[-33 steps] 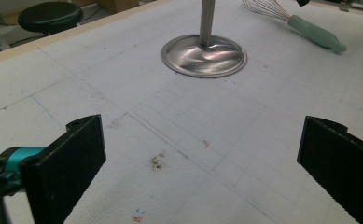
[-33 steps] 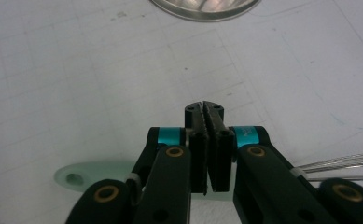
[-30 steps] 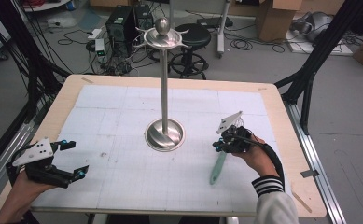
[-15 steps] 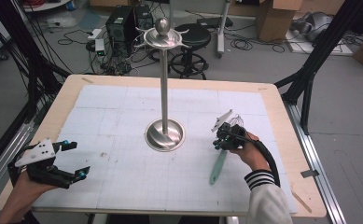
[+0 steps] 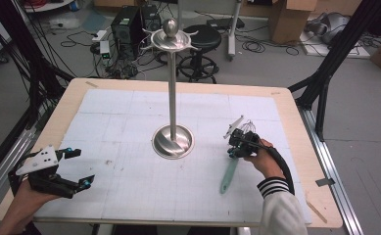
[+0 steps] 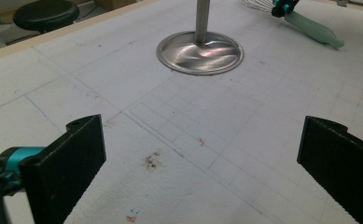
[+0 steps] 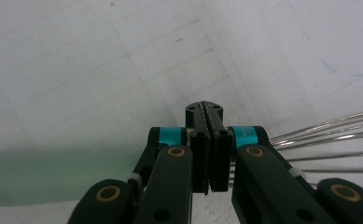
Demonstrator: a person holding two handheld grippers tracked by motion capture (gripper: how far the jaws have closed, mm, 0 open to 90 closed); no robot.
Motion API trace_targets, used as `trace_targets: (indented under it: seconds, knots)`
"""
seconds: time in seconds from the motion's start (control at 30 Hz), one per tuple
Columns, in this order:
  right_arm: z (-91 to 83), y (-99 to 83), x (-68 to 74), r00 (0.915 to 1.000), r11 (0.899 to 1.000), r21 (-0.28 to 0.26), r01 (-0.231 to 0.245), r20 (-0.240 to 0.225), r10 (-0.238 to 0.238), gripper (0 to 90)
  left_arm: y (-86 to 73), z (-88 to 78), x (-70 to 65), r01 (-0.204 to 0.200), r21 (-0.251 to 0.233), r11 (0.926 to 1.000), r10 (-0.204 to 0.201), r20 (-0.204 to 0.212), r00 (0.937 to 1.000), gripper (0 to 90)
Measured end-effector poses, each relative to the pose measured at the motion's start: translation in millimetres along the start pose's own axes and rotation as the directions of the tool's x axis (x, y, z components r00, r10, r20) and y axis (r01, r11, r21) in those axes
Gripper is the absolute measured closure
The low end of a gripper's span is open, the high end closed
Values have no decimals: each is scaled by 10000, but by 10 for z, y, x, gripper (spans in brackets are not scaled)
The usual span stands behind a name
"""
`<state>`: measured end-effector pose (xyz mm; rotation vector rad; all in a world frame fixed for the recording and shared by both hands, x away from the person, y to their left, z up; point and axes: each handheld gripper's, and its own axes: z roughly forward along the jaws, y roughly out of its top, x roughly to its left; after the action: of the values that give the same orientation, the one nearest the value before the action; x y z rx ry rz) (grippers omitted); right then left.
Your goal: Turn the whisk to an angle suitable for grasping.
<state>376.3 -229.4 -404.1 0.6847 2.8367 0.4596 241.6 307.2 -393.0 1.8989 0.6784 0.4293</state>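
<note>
A whisk with a pale green handle (image 5: 228,175) and wire loops (image 5: 247,127) lies flat on the white mat, right of centre. My right gripper (image 5: 235,151) points down over the whisk's neck, where handle meets wires. In the right gripper view its jaws (image 7: 204,109) are pressed together with nothing visible between them; the green handle (image 7: 53,177) runs off to the left underneath and the wires (image 7: 328,135) to the right. My left gripper (image 5: 81,167) hovers at the mat's near left corner, wide open (image 6: 202,154) and empty. From there the whisk handle (image 6: 314,30) shows far off.
A tall metal stand (image 5: 172,98) with a round base (image 6: 200,49) and hooks at its top rises from the mat's middle. The wooden table edge (image 5: 303,147) frames the mat. Behind the table are a stool (image 5: 205,36), cables and boxes.
My right gripper has sunk a little toward the whisk and shifted slightly left. The whisk and the left gripper have stayed put.
</note>
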Motion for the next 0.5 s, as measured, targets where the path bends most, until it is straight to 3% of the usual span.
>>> trace_targets:
  seconds: [0.2, 0.5]
  knots:
    - [-36, -40, 7, 9998, 9997, 138, -183, -32, 183, 896, 2, -5, 1, -26, -2, 10000, 26, -13, 10000, 17]
    - [-127, -116, 1, 9999, 9990, 439, -19, 132, 13, 897, 4, -6, 0, -20, 16, 10000, 20, 9, 10000, 17]
